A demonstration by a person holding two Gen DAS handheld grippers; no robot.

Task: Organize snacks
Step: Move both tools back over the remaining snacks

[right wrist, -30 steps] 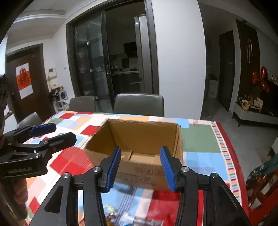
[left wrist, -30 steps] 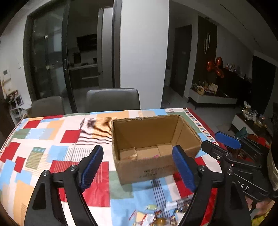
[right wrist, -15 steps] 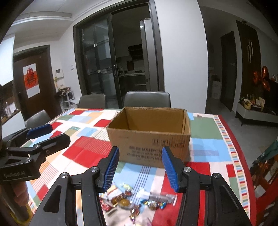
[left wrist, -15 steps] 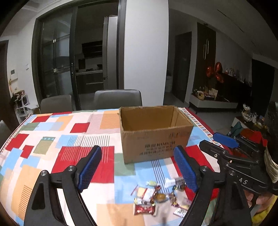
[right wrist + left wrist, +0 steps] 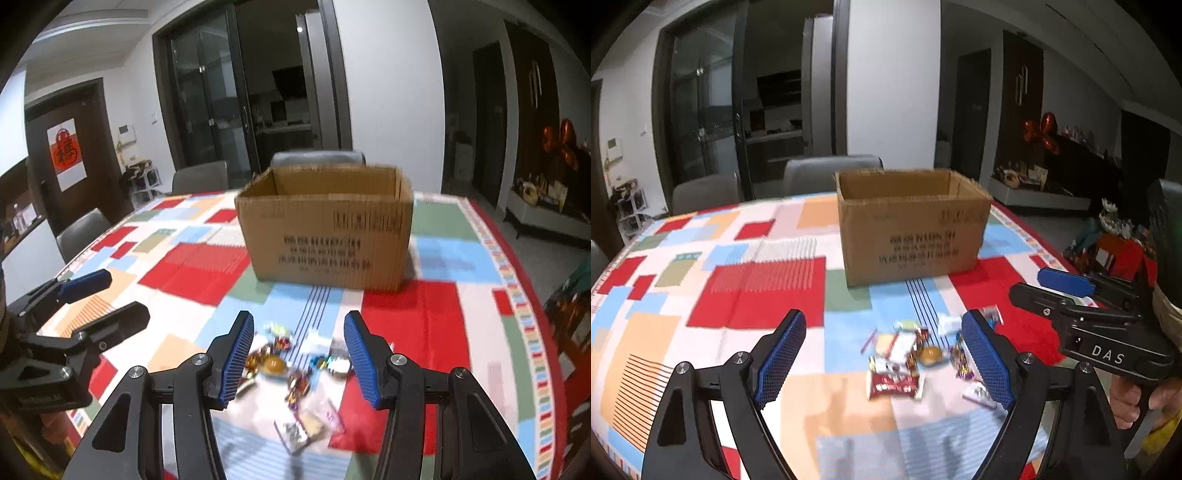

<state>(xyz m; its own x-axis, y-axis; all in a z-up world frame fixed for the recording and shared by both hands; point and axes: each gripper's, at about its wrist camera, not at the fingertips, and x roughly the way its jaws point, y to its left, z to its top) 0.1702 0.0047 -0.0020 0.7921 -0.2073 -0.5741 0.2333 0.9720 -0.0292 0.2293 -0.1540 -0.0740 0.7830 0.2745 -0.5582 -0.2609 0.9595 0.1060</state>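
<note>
- Between the blue pads of the left gripper (image 5: 882, 354), jaws spread wide and just opened a little further, nothing is held; the snacks (image 5: 916, 354) lie on the desk (image 5: 757, 288) below and beyond it.
- Right gripper (image 5: 299, 354) hovers with jaws partly apart and empty; the snacks (image 5: 291, 365) show through the gap.
- Wrappers are blurred: a red packet (image 5: 892, 384) and a round golden sweet (image 5: 274, 365) can be made out, the rest not. The right pad (image 5: 988, 363) of the left gripper covers some pieces.
- Cardboard box (image 5: 327, 225) stands open-topped behind the pile, well apart from it; its printing is unreadable and its inside floor hidden.
- A second ago both views looked down into the box from close by, with hardly any snacks in sight; now the box sits further off and the whole pile is seen.
- A hand (image 5: 1130, 400) holds the right gripper's handle at the frame's edge, cut off.
</note>
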